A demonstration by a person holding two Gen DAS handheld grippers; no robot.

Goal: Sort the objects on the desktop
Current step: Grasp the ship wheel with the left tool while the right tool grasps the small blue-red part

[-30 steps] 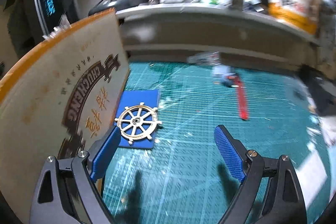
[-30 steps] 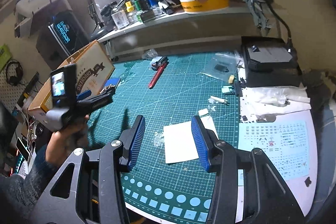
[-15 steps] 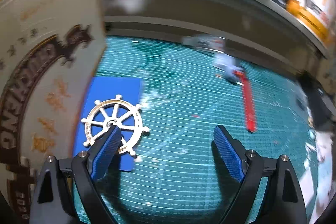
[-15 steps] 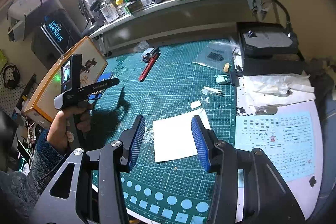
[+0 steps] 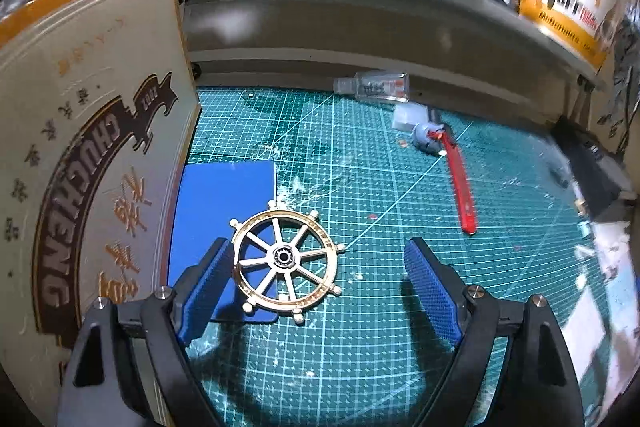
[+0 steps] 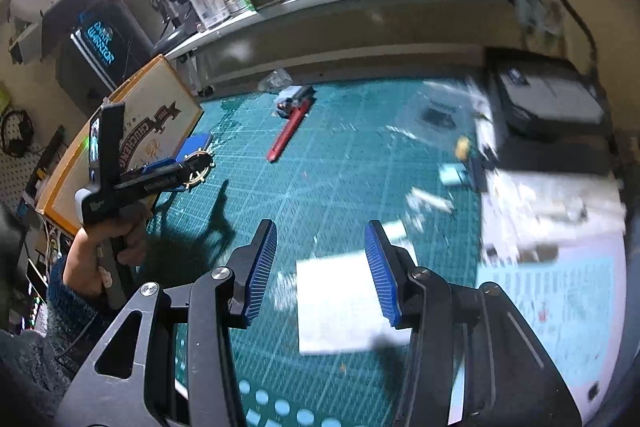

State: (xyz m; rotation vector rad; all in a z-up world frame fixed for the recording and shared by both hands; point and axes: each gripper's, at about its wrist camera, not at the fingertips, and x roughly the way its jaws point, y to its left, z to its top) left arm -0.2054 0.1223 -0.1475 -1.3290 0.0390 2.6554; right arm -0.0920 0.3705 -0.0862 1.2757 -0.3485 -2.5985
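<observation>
The left gripper (image 5: pixel 320 283) stands wide open over the ship's wheel (image 5: pixel 285 257), which lies half on a blue card (image 5: pixel 224 195) beside the box (image 5: pixel 80 167). Closing off-centre could flick the thin wheel away (the card may slide too). The right gripper (image 6: pixel 320 267) hangs half-open, empty.

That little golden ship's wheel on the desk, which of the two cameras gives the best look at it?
The left wrist view. There the ship's wheel sits close and sharp, spokes and hub clear, lying partly on a blue card between the open fingers of the left gripper. In the right wrist view it is small and far off, partly hidden behind that gripper.
</observation>
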